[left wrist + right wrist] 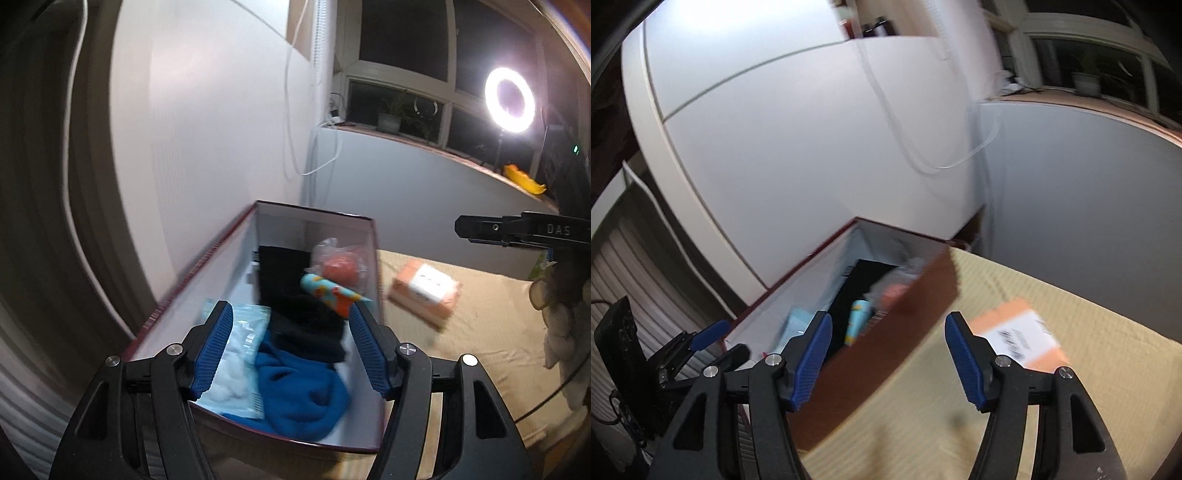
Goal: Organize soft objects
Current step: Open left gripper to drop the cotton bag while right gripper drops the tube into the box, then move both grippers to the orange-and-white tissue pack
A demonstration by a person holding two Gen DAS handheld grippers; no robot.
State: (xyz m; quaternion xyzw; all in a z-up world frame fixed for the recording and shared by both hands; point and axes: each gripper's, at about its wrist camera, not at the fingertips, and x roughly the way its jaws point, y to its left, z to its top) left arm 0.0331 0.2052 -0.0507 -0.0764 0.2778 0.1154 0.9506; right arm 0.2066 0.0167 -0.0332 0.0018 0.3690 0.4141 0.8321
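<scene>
Hidden or unclear: both views are blurred. From the right wrist view the box's near brown wall (886,354) hides most of the contents. The white and dark soft shape at the far right edge of the left wrist view (561,317) is cut off and cannot be identified.
Box: open-topped box (218,254) at the left of a tan-covered surface (480,350), against the white wall.
Box contents: blue fleece item (306,391) at the near end; black fabric (295,295) behind it; pale blue packet (240,354) at the near left; patterned turquoise and orange item (332,291); orange object in a clear bag (338,267) at the far right.
Outside box: orange packet with white label (424,291) on the surface, right of the box, apart from it.
Left tongs (291,350): spread, nothing gripped, angled down over the box's near end.
Right tongs (888,356): spread, nothing gripped, angled down, straddling the box's near right wall without visible contact.
</scene>
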